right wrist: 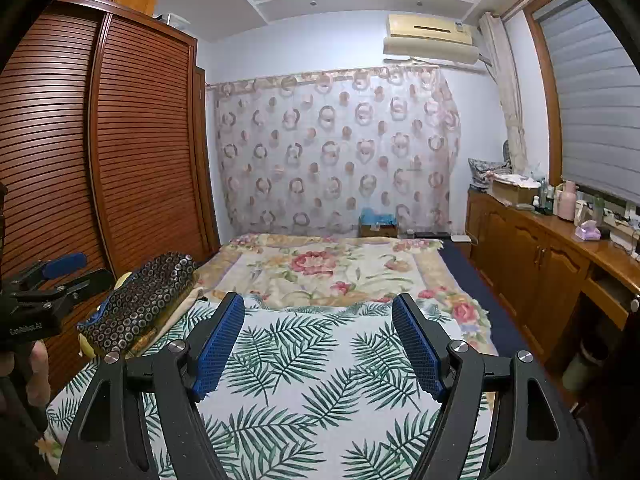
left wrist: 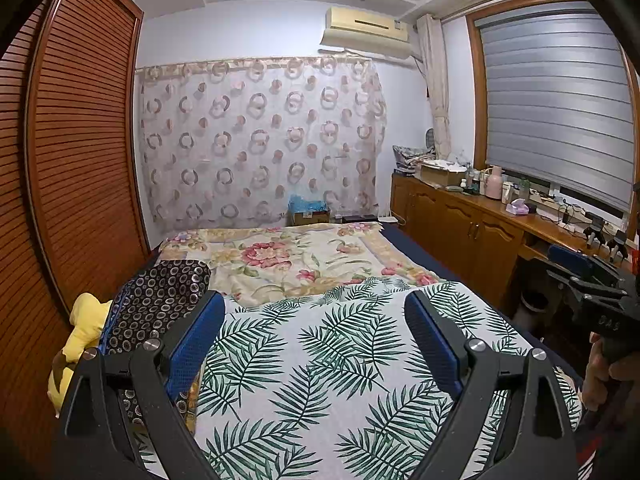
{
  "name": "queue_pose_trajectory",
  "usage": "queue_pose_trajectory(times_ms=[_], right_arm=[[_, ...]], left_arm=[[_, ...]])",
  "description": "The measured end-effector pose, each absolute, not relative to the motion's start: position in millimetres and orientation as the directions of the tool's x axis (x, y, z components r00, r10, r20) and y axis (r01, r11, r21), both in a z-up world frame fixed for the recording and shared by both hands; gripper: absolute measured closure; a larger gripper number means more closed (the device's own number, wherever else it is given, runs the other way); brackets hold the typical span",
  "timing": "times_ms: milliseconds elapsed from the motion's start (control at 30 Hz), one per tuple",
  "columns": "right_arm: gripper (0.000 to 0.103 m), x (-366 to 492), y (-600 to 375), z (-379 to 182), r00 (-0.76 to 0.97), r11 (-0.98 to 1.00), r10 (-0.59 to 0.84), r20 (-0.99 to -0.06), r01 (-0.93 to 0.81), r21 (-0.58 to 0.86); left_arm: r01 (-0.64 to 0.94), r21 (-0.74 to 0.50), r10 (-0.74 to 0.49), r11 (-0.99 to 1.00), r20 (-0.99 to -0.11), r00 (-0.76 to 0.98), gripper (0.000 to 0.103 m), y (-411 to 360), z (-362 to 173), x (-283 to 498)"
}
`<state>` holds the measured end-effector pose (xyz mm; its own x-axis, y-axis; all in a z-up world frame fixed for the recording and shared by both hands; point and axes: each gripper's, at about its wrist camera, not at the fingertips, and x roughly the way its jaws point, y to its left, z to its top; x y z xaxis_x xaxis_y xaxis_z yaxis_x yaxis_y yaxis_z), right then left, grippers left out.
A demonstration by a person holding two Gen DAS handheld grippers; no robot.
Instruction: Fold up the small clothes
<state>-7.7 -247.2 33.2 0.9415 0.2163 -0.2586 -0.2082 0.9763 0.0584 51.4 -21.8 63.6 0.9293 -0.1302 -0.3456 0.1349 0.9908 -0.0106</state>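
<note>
At nine o'clock from my left gripper I see the slatted wardrobe, and beside it a yellow soft toy and a dark circle-patterned cloth bunched at the bed's edge; I cannot tell whether that cloth is a garment. My left gripper's jaws stand wide with nothing between them, hovering over the palm-leaf sheet. At twelve o'clock lies the floral blanket. My right gripper is likewise spread, gripping nothing, above the same sheet. At three o'clock the wooden cabinet runs along the window wall.
</note>
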Motion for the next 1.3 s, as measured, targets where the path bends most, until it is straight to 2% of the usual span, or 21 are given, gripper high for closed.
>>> queue_pose_trajectory(times_ms=[1300], right_arm=[[0.025, -2.2, -259.9, 35.1, 0.938, 0.975, 0.222, -0.266, -0.212, 0.066]], left_arm=[[0.131, -0.01, -0.127, 0.991, -0.349, 0.929, 0.011, -19.0, 61.7, 49.7]])
